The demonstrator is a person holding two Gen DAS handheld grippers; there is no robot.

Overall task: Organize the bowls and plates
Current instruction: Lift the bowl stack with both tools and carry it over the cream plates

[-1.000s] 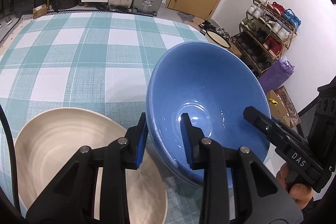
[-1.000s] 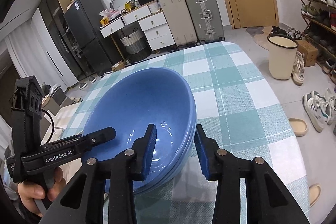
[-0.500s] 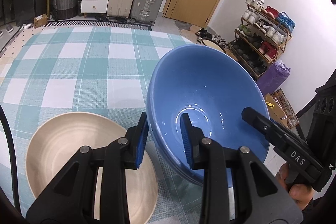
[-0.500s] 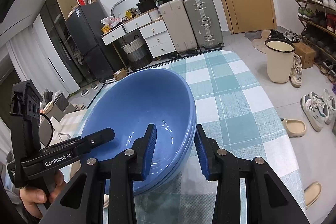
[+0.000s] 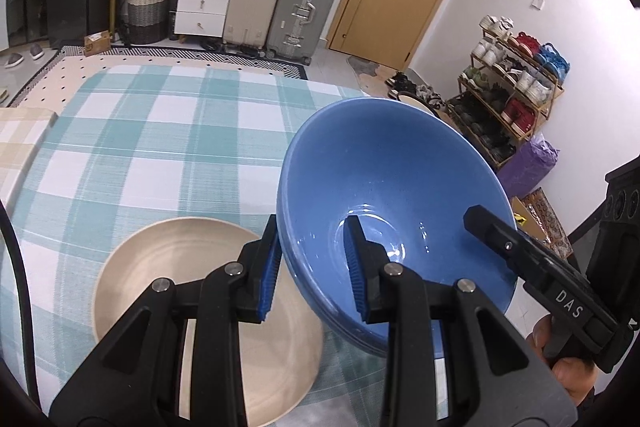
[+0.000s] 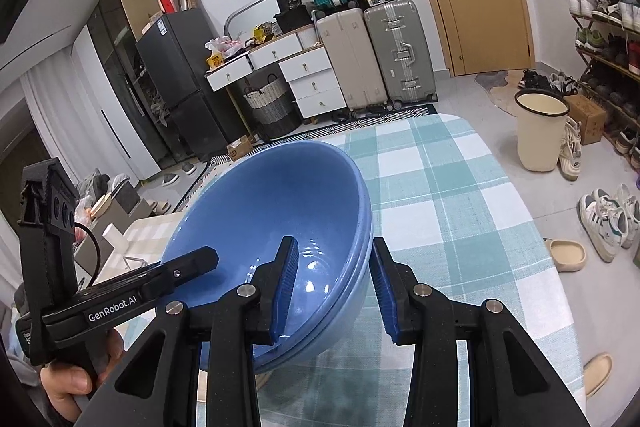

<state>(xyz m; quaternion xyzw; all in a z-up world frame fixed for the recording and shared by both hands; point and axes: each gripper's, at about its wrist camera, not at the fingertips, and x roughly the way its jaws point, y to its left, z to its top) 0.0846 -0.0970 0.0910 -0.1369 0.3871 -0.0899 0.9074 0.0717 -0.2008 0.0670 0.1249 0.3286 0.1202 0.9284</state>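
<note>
Blue bowls (image 5: 384,187): nested pair, one inside the other, held clear above the table, tilted
Left gripper (image 5: 312,267): clamped on the near rim, one pad inside, one outside
Right gripper (image 6: 334,287): clamped on the opposite rim the same way, likely to share the weight and keep the pair level
Cream plate (image 5: 192,299): flat on the checked tablecloth (image 5: 152,147), beside and below the bowls; perhaps their landing spot

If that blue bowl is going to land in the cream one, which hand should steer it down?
Probably the left. The left gripper clamps the blue bowl's rim on the side next to the cream bowl; the right gripper holds the opposite rim, and its view barely shows the cream bowl.
</note>
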